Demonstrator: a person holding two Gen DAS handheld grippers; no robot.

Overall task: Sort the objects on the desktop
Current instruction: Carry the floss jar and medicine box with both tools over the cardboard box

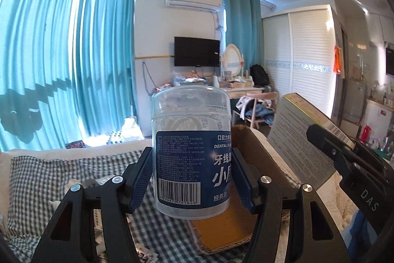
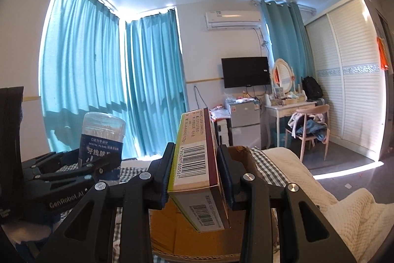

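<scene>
My left gripper [image 1: 192,176] is shut on a clear plastic dental floss jar [image 1: 190,147] with a dark blue label, held upright above the checked cloth. The jar [image 2: 102,139] and that gripper [image 2: 73,169] also show at the left of the right wrist view. My right gripper [image 2: 194,174] is shut on a thin cardboard box [image 2: 197,164] with barcodes, held on edge over an open cardboard box [image 2: 197,233]. In the left wrist view the thin box [image 1: 303,137] and the right gripper [image 1: 344,154] appear at the right, beside the cardboard box [image 1: 229,221].
A blue-and-white checked cloth [image 1: 61,176] covers the surface, with small packets [image 1: 98,221] lying on it at lower left. A cream knitted blanket [image 2: 332,201] lies to the right. Curtains, a television and a dressing table stand far behind.
</scene>
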